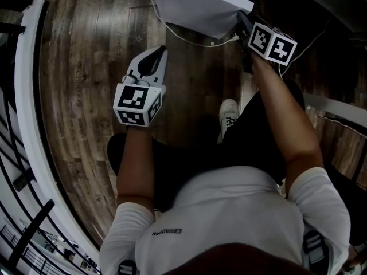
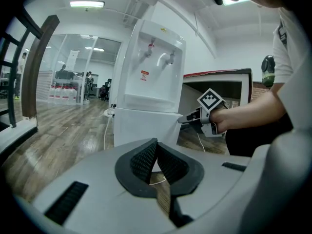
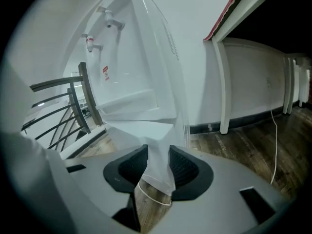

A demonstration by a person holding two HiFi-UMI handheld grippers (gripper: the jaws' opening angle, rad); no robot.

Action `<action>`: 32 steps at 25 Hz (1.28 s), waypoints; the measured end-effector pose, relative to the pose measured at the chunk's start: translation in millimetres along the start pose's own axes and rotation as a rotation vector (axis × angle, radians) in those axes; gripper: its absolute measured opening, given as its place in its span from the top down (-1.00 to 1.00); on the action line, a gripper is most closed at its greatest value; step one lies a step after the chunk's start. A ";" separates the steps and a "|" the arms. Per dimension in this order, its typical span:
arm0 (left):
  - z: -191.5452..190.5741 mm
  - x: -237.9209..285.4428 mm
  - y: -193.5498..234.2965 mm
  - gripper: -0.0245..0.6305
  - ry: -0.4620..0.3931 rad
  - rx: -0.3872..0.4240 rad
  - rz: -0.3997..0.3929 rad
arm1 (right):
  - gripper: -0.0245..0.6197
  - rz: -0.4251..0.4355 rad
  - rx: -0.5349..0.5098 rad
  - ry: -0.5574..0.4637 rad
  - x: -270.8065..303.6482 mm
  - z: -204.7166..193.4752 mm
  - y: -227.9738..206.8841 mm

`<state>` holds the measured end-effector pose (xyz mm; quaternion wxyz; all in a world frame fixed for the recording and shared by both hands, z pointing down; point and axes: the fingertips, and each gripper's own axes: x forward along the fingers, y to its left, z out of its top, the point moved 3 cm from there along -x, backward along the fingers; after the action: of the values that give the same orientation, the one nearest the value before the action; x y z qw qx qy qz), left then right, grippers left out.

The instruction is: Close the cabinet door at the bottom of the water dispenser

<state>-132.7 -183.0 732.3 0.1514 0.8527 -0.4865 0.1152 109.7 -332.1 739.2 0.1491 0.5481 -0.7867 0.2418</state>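
Door (image 3: 157,177) edge pinched in right gripper (image 3: 158,155) fingers, rest cropped; left gripper (image 2: 156,150) closed, empty.

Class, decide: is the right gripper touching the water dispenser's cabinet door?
Touching. The right gripper view shows the right gripper with fingers clamped on the cabinet door, no gap either side.

Bare wooden floor (image 1: 86,85) gives free passage left of the water dispenser (image 1: 200,4), hemmed by a white cable (image 1: 189,39), a shoe (image 1: 228,116) and a railing (image 2: 40,67).
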 end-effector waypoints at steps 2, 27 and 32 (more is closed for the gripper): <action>1.2 1.3 -1.2 0.94 -0.001 0.005 -0.003 | 0.53 -0.005 -0.029 -0.006 2.2 1.9 -1.5; -0.2 3.6 1.9 0.94 0.001 0.001 0.003 | 0.53 -0.013 -0.066 -0.043 22.7 13.6 -16.0; 1.6 8.6 2.5 0.94 0.000 0.001 -0.003 | 0.53 -0.017 -0.086 -0.053 27.6 19.3 -19.9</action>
<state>-130.5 -191.6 734.2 0.1512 0.8534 -0.4854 0.1150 119.1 -370.0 741.2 0.1539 0.5542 -0.7952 0.1919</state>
